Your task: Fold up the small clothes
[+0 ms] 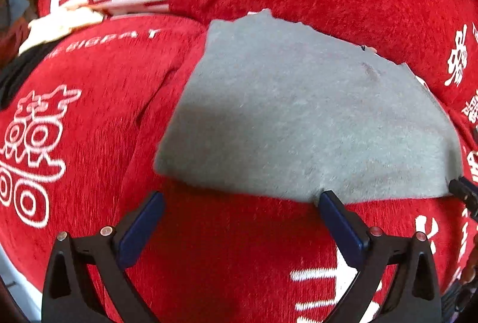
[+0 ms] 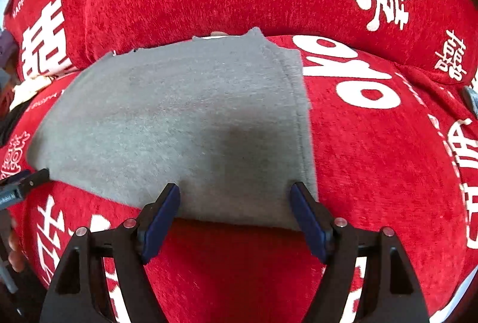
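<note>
Both grippers, left [image 1: 239, 200] and right [image 2: 234, 193], gape at the grey garment's [image 2: 179, 120] near edge (red cover [image 2: 373, 158] beyond)

A small grey garment [image 2: 179, 126] lies flat, folded into a rough rectangle, its soft fabric smooth. A stitched hem runs down its right edge. Its near edge sits at the tips of the right tool [image 2: 234, 200], spanning the gap between them.
</note>
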A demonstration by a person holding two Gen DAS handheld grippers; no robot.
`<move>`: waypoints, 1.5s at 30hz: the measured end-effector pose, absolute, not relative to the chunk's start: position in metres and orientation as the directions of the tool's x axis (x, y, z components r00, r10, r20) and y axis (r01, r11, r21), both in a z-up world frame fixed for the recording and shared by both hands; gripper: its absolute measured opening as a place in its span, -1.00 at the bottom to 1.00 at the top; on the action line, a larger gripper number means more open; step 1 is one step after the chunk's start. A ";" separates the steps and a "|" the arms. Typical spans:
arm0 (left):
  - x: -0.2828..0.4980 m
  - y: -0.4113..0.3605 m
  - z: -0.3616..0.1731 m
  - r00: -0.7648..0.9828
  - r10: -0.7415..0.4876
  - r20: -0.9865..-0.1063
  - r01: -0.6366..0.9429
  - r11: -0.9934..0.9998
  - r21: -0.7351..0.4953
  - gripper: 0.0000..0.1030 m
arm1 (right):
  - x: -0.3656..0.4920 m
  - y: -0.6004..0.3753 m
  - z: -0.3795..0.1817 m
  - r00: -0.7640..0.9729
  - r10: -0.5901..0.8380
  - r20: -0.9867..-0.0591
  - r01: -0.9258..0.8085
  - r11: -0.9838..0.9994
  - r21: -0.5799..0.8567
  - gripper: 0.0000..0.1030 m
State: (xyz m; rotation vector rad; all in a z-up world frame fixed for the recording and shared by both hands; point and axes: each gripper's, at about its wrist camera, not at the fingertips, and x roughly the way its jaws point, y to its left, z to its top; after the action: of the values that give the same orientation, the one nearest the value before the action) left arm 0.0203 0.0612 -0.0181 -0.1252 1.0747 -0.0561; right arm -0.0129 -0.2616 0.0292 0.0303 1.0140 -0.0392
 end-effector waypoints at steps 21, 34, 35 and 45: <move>0.068 0.011 0.011 0.555 -0.082 -0.828 0.082 0.996 -0.043 1.00 | 0.064 -0.196 0.036 0.488 -0.022 -0.873 0.001 1.000 -0.024 0.55; 0.181 0.001 -0.017 0.439 -0.082 -0.895 0.052 0.996 -0.066 1.00 | 0.167 -0.216 0.011 0.409 -0.055 -0.911 0.052 0.998 -0.037 0.97; 0.184 0.003 -0.015 0.428 -0.087 -0.899 0.045 0.996 -0.075 1.00 | 0.171 -0.215 0.010 0.407 -0.059 -0.911 0.050 0.998 -0.042 1.00; 0.140 0.120 -0.023 0.390 -0.267 -0.881 -0.141 0.929 -0.344 0.99 | 0.108 -0.222 0.038 0.509 -0.037 -0.860 0.073 0.997 0.000 1.00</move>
State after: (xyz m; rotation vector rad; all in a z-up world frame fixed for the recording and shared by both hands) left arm 0.1402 0.1203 -0.0231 -0.3950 1.1759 -0.0827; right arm 0.1076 -0.2223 0.0377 0.0377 1.0342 -0.0665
